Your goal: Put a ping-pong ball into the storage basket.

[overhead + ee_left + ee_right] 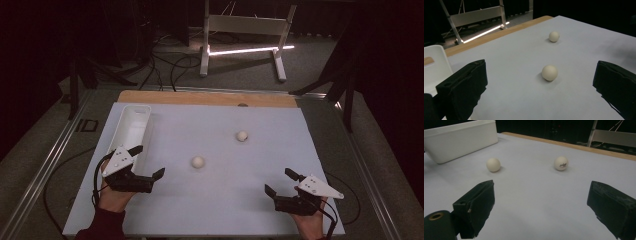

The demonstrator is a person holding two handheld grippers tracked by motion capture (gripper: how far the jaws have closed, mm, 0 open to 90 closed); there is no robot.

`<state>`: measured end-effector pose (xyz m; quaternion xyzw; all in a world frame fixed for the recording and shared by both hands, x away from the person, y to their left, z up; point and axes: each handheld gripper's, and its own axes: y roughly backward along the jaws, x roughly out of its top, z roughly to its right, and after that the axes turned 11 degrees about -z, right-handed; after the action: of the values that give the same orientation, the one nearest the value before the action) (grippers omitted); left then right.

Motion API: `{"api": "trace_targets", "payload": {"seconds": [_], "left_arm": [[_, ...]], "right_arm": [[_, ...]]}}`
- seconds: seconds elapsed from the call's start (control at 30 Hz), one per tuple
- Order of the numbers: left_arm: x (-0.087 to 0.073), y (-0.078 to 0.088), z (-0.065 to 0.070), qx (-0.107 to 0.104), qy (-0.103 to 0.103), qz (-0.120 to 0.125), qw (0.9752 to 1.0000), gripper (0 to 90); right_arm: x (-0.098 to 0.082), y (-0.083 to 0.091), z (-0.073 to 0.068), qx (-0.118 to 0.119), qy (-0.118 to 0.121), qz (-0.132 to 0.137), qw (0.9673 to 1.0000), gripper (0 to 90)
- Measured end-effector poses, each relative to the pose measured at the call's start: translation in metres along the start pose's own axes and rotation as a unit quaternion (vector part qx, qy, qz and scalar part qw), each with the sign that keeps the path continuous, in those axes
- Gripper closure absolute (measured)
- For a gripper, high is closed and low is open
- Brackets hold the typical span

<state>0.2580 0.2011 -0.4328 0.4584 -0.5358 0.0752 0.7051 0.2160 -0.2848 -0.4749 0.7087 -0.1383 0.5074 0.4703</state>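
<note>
Two white balls rest on the pale table sheet: a near ball (198, 162) (549, 72) (493, 164) at mid-table and a far ball (242, 135) (554, 36) (561, 163) with dark print on it. A long white tray (131, 131) (459, 140) lies along the left side. My left gripper (147, 161) (540, 90) is open at the front left, beside the tray's near end, with the near ball a short way ahead of its jaws. At the front right my right gripper (281, 182) (541, 210) is open too, empty, facing both balls.
A wooden strip (207, 98) borders the table's far edge. Beyond it stands a white metal frame (242, 30) on the floor with a lit strip. Cables lie on the floor at the left. Dark stands flank the table.
</note>
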Motion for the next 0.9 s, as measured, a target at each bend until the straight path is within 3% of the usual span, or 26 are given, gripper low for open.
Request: {"api": "trace_targets", "payload": {"seconds": [0.9], "left_arm": [[0.029, -0.036, 0.008, -0.016, -0.011, -0.028, 0.9994, 0.1]], "right_arm": [[-0.002, -0.004, -0.001, -0.001, 0.003, -0.007, 1.0, 7.2]]}}
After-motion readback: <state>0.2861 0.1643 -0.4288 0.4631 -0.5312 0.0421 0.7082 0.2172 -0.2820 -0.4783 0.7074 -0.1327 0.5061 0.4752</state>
